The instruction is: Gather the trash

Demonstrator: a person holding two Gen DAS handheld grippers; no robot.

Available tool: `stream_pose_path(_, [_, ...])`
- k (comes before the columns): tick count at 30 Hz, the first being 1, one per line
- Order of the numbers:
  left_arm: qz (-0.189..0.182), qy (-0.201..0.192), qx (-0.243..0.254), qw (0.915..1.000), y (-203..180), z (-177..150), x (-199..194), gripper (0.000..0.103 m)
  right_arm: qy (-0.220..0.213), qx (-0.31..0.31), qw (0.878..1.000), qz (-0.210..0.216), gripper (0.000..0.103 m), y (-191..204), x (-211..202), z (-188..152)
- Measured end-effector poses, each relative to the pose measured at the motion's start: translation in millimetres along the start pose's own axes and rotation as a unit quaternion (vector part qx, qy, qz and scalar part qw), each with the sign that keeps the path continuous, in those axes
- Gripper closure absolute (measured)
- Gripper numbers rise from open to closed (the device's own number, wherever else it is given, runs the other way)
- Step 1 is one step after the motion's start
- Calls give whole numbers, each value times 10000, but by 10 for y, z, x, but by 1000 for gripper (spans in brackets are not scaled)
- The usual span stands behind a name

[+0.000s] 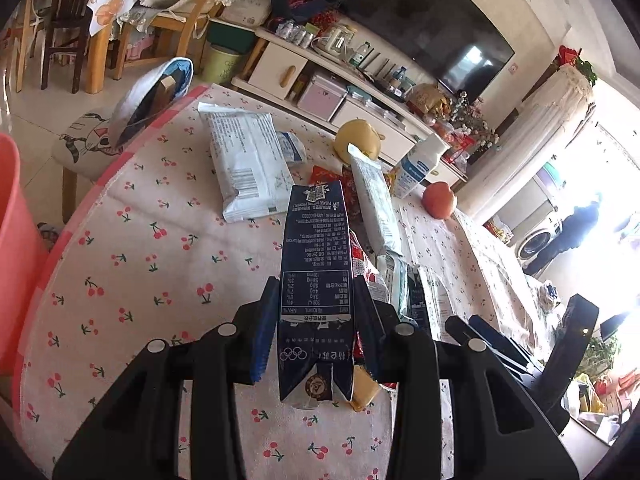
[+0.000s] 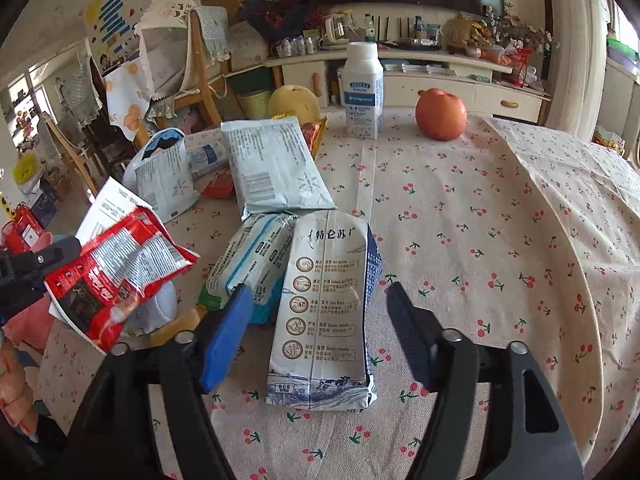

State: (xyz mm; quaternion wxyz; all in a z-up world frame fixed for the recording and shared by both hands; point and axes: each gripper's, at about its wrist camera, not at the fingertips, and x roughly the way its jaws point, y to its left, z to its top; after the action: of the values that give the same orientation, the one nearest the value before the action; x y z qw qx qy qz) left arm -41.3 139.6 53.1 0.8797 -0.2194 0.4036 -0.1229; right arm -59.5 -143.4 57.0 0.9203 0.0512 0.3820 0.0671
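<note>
In the left wrist view, the left gripper (image 1: 316, 304) was clenched on a dark carton (image 1: 316, 248), held above the table (image 1: 140, 260). A red wrapper (image 1: 359, 258) showed at the carton's right side, apparently pinched in with it. A pink tub (image 1: 12, 220) stood at the left edge, probably the place for the trash. To carry this load well, the grip should not slacken, since the wrapper looked loosely caught.

In the right wrist view, the right gripper (image 2: 319, 291) was released, its jaws spread either side of a flat white carton (image 2: 320, 340) lying near on the table. A pack (image 2: 256, 256) touched the carton's left edge. For a clean pick the tips should drop to the cloth and close across the carton's width, with the left finger (image 2: 228, 332) slipped between carton and pack. The flattened carton would likely buckle, so a slow squeeze seemed wise.
</note>
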Motion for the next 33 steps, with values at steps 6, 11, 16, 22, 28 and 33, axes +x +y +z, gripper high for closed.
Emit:
stream_pose_path(6, [-61,249,-66,9997,53,-7,172,57,-77,28,9978,659,25,244,-132,-8])
stream_pose_path(11, [-5,328,-170,9993,111,11,264,54,232,-479,9914,1194,23,603,9,-143])
stream_pose_path(16, [228,249,30,9994,72,26,237,65,524,-346,9840,1670,21,774,144,-222])
stream_pose_path(22, [161,316,-253,9990,162,59,232,65,104,-1264,9839,1256,14,1081,57,-279])
stream_pose_path(28, [119,391,-303,9987,176,63,252,65,27,-1986,9765,841,14,1320,206,-355])
stream_pose_path(33, [110,409,-351,9985,199,67,254,65,62,-2177,9738,654,40,1314,293,-372])
